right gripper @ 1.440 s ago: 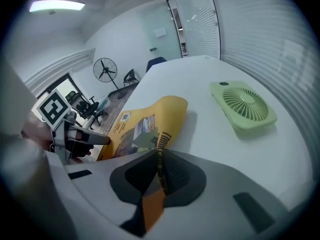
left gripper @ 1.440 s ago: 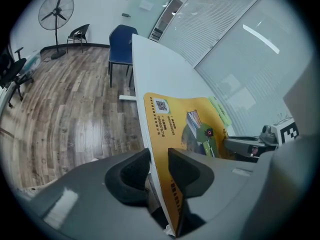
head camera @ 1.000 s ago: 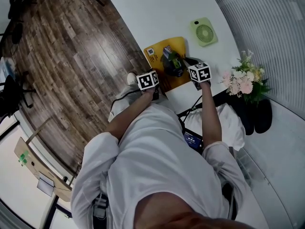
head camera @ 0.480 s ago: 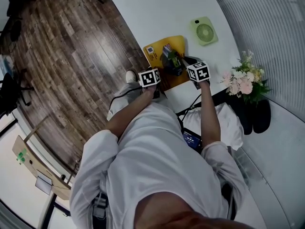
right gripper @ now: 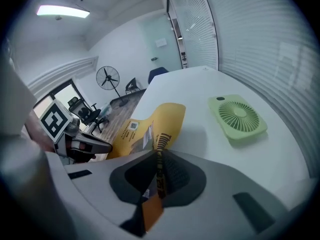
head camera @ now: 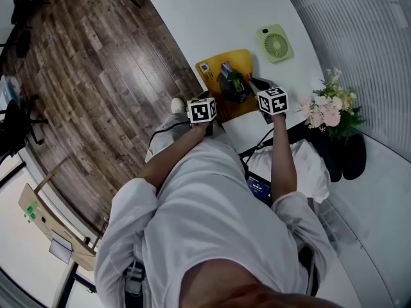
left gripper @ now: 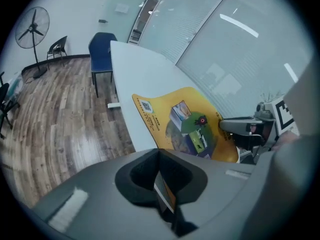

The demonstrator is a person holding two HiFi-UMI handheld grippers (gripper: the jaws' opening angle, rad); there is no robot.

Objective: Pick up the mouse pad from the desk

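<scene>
Past the wooden floor [head camera: 96, 63], on the counter [head camera: 212, 18] before a green fan [head camera: 275, 42] and flowers [head camera: 327, 108], the mouse pad [head camera: 225, 82] bows upward, its near edge pinched by the just-closed left hand-held gripper [left gripper: 162, 186] and the right hand-held gripper [right gripper: 157, 176], both angled down.

An office: a long white desk [left gripper: 142, 76], swivel chairs [right gripper: 82, 109], a pedestal fan [left gripper: 33, 30] and frosted glass partitions [left gripper: 240, 49].
</scene>
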